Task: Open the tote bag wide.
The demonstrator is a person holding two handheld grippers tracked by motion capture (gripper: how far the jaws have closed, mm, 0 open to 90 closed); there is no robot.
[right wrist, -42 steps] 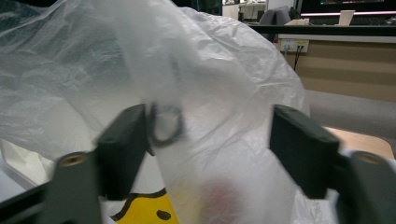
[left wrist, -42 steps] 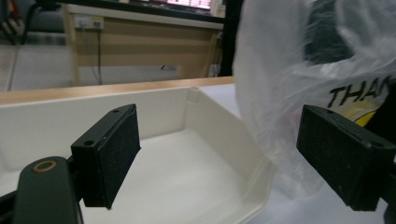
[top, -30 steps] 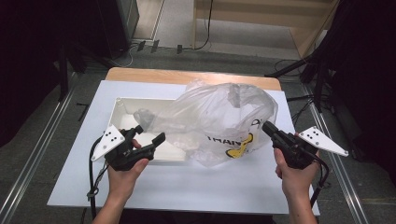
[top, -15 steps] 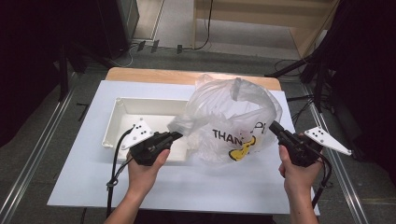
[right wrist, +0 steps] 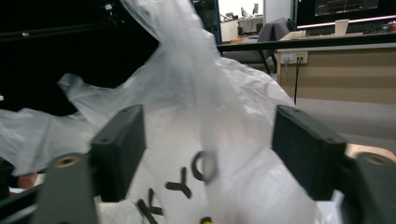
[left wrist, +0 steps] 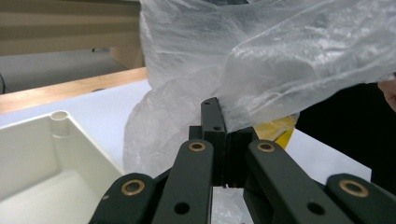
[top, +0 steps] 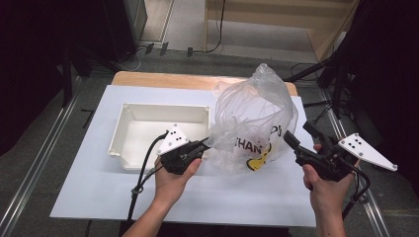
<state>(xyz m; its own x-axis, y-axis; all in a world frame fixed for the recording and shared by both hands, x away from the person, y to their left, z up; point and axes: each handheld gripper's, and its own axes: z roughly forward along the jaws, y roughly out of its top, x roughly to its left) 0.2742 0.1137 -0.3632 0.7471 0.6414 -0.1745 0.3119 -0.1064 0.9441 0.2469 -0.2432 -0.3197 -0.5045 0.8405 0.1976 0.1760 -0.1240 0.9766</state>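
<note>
Left claw [top: 203,143] first: its jaws are clenched tight on a fold of the clear plastic bag [top: 254,123], and the left gripper view shows the film pinched right between the black pads. Over at the right edge, the right claw [top: 297,139] has just been opening; it now stands released, jaws wide, with the bag bulging between them in the right gripper view but neither pad pressing on it.

Hard to read: the bag's print is cut short by creases, so just "THAN" shows from above and a few dark letters up close. A yellow shape [top: 259,160] sits low on it, too crumpled to tell what it is. What is inside the bag cannot be made out through the film.

The white worktop [top: 89,163] carries an open white bin [top: 158,129] at nine o'clock from the bag, its near wall partly hidden by the left hand [top: 170,180]. A wooden edge [top: 163,79] runs along twelve o'clock, with grey floor and cables beyond and dark surroundings at both sides.

The bag itself stands puffed up and wrinkled, right of centre, its top peaking toward twelve o'clock, just beside the bin's right wall.
</note>
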